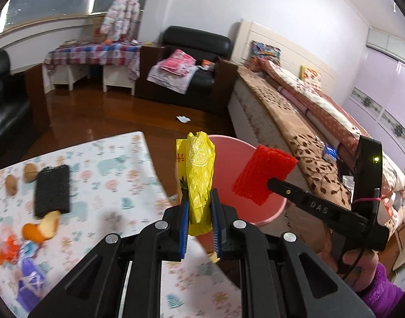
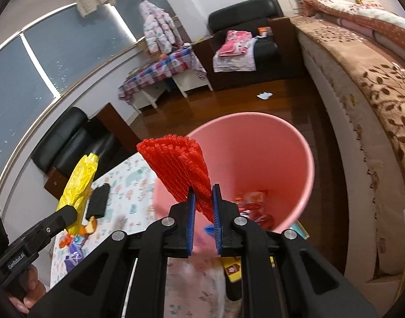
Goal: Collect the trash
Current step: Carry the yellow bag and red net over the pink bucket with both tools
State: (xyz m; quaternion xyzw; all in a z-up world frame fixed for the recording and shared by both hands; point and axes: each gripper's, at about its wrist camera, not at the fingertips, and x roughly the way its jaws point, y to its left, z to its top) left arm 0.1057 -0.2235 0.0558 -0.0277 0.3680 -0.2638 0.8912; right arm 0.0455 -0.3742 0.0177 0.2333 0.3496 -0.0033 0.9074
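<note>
overhead, red foam net (image 2: 176, 169) (right tool (image 2: 203, 206)) above pink bin (image 2: 295, 143)

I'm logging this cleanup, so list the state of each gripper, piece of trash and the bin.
Left gripper: shut on yellow bag.
Yellow bag: held upright, crumpled.
Right gripper: shut on red net.
Red net: held over bin.
Pink bin: open, some trash inside.
Orange peel: lying on table.

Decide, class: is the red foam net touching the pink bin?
Apart. The right wrist view shows the red foam net clamped in the right gripper, raised above the pink bin.
</note>
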